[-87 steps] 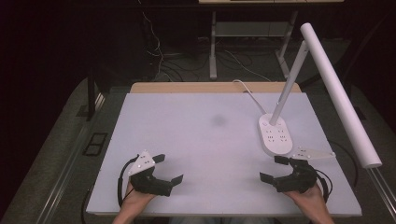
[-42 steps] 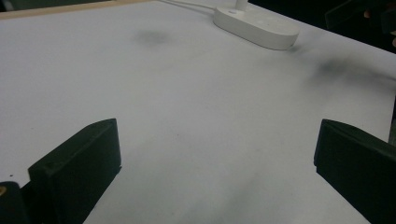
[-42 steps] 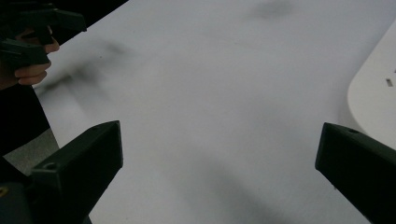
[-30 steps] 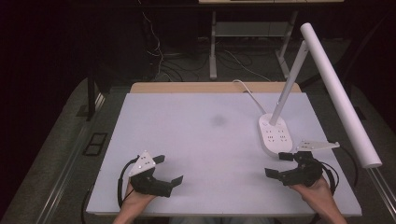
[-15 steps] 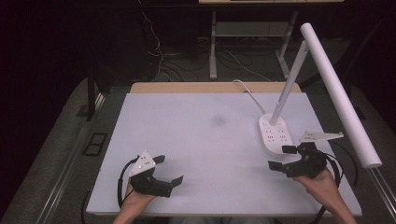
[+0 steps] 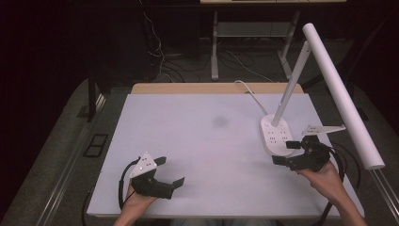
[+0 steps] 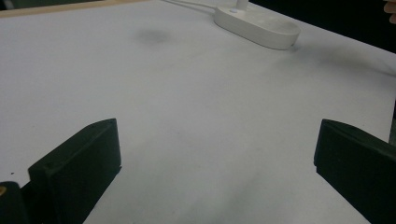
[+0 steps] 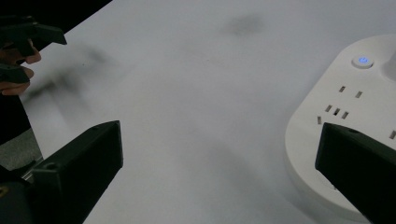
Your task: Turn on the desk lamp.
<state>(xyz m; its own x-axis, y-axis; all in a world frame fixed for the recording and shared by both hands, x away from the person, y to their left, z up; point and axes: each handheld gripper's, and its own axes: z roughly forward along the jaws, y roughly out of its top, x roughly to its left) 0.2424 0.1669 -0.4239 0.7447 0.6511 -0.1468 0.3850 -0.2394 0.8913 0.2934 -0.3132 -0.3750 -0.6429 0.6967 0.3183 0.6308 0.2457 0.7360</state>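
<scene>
Looking down from the high view, the right gripper (image 6: 285, 152) hangs with its jaws spread wide at the near edge of the lamp base (image 6: 276, 136), a white oval slab with sockets that stands on the right half of the worktop (image 6: 197, 141), its slanted stem carrying the long white lamp head (image 6: 342, 94) out over the right edge; the left gripper (image 6: 168, 172) rests low near the front left corner, also wide open and holding nothing, well apart from the base. From the left gripper view, both black jaws stand far apart over bare white surface, with the base far off at the top and a faint grey smudge (image 7: 150, 35) to its left. From the right gripper view, the jaws are equally wide, the right one overlapping the rounded end of the base, whose power button (image 8: 362, 61) glows blue beyond the socket slots (image 8: 343, 107). My judgement is that the likely trouble is a clumsy approach: a jaw catching the rim could shove the base sideways, or a jaw tip landing off the small button could hit the slots, and the tall stem makes any tilt tip the lamp.
</scene>
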